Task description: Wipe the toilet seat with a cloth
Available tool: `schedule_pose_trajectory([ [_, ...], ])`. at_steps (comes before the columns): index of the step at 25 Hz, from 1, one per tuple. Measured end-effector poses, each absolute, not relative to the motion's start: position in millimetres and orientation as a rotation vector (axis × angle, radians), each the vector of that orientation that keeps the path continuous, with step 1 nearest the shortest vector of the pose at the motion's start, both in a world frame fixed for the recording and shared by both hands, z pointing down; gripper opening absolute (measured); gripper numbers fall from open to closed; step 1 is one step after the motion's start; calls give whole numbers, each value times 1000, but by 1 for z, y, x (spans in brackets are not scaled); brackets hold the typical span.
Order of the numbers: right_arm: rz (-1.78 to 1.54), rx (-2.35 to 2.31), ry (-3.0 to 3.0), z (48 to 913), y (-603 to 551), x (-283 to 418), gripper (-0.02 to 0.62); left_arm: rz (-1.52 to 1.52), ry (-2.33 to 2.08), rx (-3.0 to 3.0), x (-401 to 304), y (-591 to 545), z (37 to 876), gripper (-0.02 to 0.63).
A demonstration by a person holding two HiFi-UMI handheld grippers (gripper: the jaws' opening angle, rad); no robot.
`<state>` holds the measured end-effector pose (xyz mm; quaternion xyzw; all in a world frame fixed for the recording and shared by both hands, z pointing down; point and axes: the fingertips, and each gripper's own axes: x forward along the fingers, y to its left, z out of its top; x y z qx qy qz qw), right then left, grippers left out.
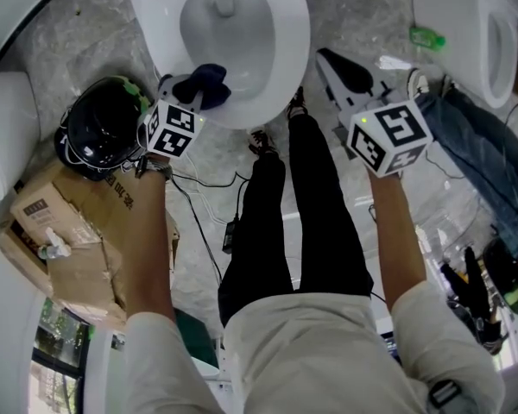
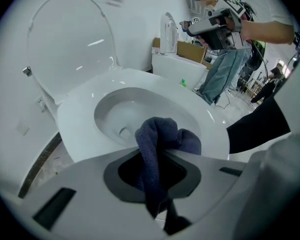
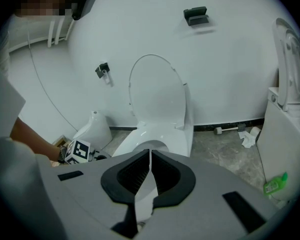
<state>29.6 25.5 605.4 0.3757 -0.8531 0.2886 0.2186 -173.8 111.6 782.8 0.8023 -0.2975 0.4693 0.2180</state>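
I have the left gripper (image 1: 188, 91) clenched on a bunched dark blue terry cloth (image 2: 162, 141). In the left gripper view the fabric fills the gap between the jaws, bulges out ahead of them and trails a tail down behind them.

The cloth sits at the near-left part of the glossy white oval toilet seat (image 1: 287, 65), over the ring where it curves toward my legs. I cannot tell whether it is pressing on the plastic or just above it.

From this gripper the seat lies ahead and below. Its long axis runs straight away from me toward the raised white lid (image 2: 70, 44), and the open bowl is just beyond the cloth. So I judge the coming stroke has to follow the ring's curve, either along the left limb toward the hinge or across the front edge to my right, keeping the wad on the rim rather than letting it slip into the bowl.

The right gripper (image 3: 150, 170) is closed on nothing, its black pads meeting edge to edge. It hangs well off the seat's right side, above the grey stone floor (image 1: 78, 33). The left gripper is plainly the nearer one, and the wipe is its job.
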Motion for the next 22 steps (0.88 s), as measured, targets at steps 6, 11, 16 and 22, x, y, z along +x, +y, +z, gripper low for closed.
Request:
schedule_pose_trajectory([
  [6, 806, 1031, -2345, 605, 19, 32, 35, 1342, -901, 2271, -193, 80, 781, 43],
  [11, 832, 1013, -2346, 604, 7, 28, 35, 1465, -886, 2339, -209, 47, 780, 43],
  [16, 849, 999, -2339, 599, -8, 24, 35, 1617, -883, 2421, -226, 10, 773, 43],
  [22, 859, 1023, -2334, 596, -38, 32, 35, 1731, -894, 2456, -240, -31, 771, 43],
])
